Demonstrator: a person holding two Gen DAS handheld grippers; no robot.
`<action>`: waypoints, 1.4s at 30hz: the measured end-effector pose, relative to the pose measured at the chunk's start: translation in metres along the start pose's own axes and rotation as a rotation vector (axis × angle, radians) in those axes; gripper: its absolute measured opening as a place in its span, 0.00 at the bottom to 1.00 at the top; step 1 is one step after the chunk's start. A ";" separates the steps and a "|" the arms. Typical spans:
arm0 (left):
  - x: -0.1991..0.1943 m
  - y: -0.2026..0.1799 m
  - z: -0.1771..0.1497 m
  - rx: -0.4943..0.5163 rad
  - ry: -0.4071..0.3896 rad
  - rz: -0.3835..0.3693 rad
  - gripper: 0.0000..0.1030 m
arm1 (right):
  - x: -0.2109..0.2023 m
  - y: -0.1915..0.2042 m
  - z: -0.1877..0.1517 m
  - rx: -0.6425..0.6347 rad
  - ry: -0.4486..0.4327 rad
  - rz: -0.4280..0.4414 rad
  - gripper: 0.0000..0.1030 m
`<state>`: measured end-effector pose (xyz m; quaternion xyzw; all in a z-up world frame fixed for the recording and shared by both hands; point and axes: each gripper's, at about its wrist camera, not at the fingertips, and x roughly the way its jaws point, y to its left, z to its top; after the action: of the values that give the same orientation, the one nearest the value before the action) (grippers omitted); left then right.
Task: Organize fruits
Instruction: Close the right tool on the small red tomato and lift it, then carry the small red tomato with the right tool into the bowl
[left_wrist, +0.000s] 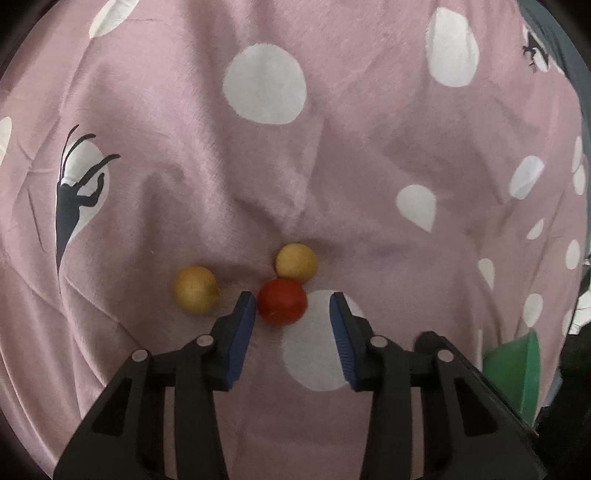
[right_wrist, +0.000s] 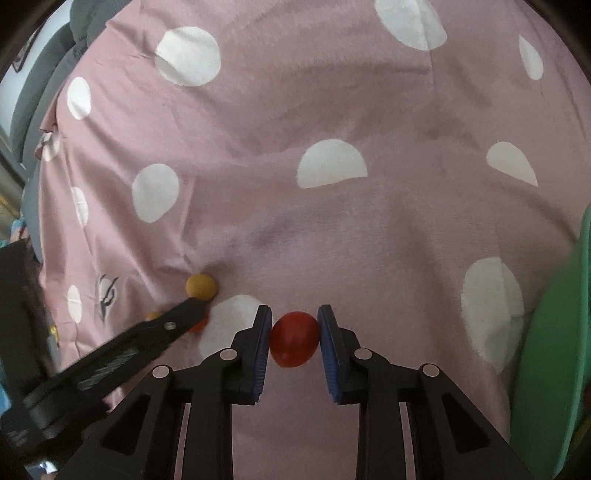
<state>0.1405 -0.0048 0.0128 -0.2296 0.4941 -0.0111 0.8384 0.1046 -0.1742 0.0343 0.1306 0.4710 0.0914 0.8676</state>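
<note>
In the left wrist view my left gripper (left_wrist: 292, 308) is open over the pink spotted cloth. A red fruit (left_wrist: 282, 301) lies between its fingertips, close to the left one. One yellow fruit (left_wrist: 296, 262) touches it behind, another (left_wrist: 196, 290) lies to the left. In the right wrist view my right gripper (right_wrist: 294, 328) is shut on a second red fruit (right_wrist: 294, 339), held between the blue pads. The left gripper's finger (right_wrist: 173, 325) shows at the left there, partly hiding the first red fruit (right_wrist: 199, 325); a yellow fruit (right_wrist: 201, 286) lies beyond it.
A green bowl stands at the right edge of the right wrist view (right_wrist: 550, 350) and at the lower right of the left wrist view (left_wrist: 517, 373). The pink cloth (right_wrist: 332, 229) is wrinkled. Grey fabric (right_wrist: 48, 81) lies beyond its far left edge.
</note>
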 end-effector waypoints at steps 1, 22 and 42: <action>0.002 0.001 0.000 -0.008 -0.001 -0.003 0.39 | -0.002 -0.001 0.001 0.001 -0.001 0.005 0.27; -0.027 -0.031 -0.016 0.084 -0.141 0.017 0.27 | -0.037 -0.012 0.018 0.019 -0.093 0.008 0.27; -0.100 -0.093 -0.039 0.258 -0.280 -0.064 0.27 | -0.114 -0.037 0.025 0.067 -0.287 -0.047 0.27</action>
<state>0.0762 -0.0781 0.1160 -0.1350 0.3598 -0.0688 0.9207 0.0659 -0.2444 0.1263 0.1603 0.3478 0.0354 0.9231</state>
